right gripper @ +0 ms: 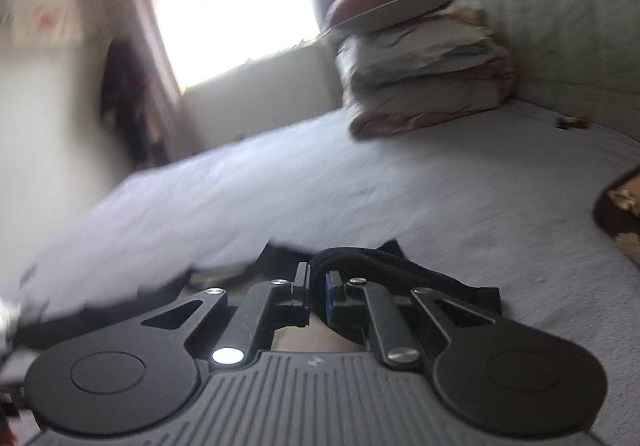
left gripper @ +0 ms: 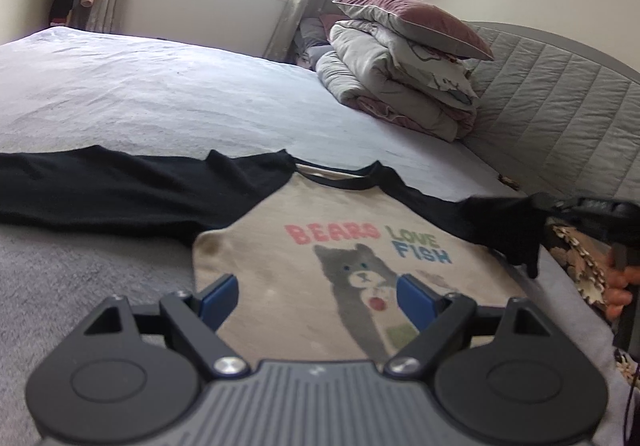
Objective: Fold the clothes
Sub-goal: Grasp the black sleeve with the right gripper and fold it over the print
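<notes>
Shirt (left gripper: 320,246) is lying face up on the grey bed (left gripper: 160,93), cream body with a bear picture and "BEARS LOVE FISH" on the chest, black sleeves going out to both sides. From the left wrist camera, the left gripper (left gripper: 316,298) is hovering over the lower part of the shirt with its blue pads standing wide apart and nothing pinched between them. Over on the right edge of that view, the right gripper (left gripper: 560,205) is lifting the end of the black sleeve (left gripper: 500,221), so the cuff is hanging off the bed, and a hand (left gripper: 618,286) is showing just below it. A stack of folded blankets (left gripper: 400,85) with a maroon pillow (left gripper: 416,17) on top is sitting by the quilted headboard (left gripper: 560,105), well apart from the shirt. Right wrist view is pretty blurry, but the gripper (right gripper: 318,288) is clamping together on the black sleeve (right gripper: 360,258), fabric bunching up between and over the pads. Bed, blankets and a bright window (right gripper: 232,5) are showing behind it.
</notes>
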`<state>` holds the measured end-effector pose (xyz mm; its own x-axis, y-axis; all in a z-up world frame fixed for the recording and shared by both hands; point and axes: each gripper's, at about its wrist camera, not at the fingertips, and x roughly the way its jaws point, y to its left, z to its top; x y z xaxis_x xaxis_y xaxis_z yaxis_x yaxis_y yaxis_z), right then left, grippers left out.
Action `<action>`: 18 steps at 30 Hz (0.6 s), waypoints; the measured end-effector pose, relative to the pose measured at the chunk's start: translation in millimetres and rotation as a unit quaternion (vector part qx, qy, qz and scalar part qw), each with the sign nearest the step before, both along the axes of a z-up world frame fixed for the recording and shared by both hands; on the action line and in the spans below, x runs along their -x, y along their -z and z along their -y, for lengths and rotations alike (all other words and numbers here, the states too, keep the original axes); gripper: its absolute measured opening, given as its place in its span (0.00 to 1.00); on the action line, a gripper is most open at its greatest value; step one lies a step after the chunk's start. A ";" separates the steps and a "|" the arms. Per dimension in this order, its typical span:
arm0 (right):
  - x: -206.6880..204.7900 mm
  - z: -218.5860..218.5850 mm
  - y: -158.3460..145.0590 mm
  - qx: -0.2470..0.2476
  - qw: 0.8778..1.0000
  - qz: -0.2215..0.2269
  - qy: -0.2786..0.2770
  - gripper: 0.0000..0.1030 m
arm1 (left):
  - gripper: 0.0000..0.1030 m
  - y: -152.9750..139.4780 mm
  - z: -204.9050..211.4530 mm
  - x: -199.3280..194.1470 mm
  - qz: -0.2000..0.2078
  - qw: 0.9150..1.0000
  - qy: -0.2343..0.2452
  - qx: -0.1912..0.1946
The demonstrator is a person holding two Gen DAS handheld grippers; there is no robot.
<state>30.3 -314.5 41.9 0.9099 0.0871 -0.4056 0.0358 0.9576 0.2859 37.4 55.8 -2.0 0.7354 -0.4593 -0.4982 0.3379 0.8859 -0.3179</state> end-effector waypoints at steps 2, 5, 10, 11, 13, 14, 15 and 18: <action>-0.8 -11.2 5.8 0.008 1.000 -0.018 -0.021 0.08 | 0.85 -6.5 5.6 5.5 -0.004 1.000 0.006 -0.008; -3.1 -26.1 16.2 0.023 0.997 -0.058 -0.046 0.10 | 0.85 -16.4 16.3 10.7 -0.010 0.999 0.015 -0.030; -11.1 -33.9 28.5 0.006 0.991 -0.126 -0.053 0.19 | 0.85 -22.6 31.4 9.7 -0.010 0.999 0.021 -0.022; -9.2 -32.1 30.3 -0.008 0.989 -0.136 -0.052 0.25 | 0.85 -20.3 34.0 7.7 -0.011 1.000 0.022 -0.012; -6.4 -25.1 32.6 -0.042 0.986 -0.151 -0.052 0.33 | 0.85 -12.3 39.3 2.6 -0.019 0.999 0.026 0.009; -5.0 -20.9 33.7 -0.060 0.984 -0.157 -0.052 0.38 | 0.85 -6.6 41.5 1.0 -0.023 0.999 0.028 0.009; -3.3 -18.0 35.3 -0.075 0.982 -0.163 -0.051 0.43 | 0.85 -0.7 43.5 -0.2 -0.026 0.999 0.031 0.007; -0.3 -8.1 39.2 -0.112 0.975 -0.186 -0.041 0.47 | 0.85 17.9 48.6 -2.2 -0.034 0.999 0.036 -0.008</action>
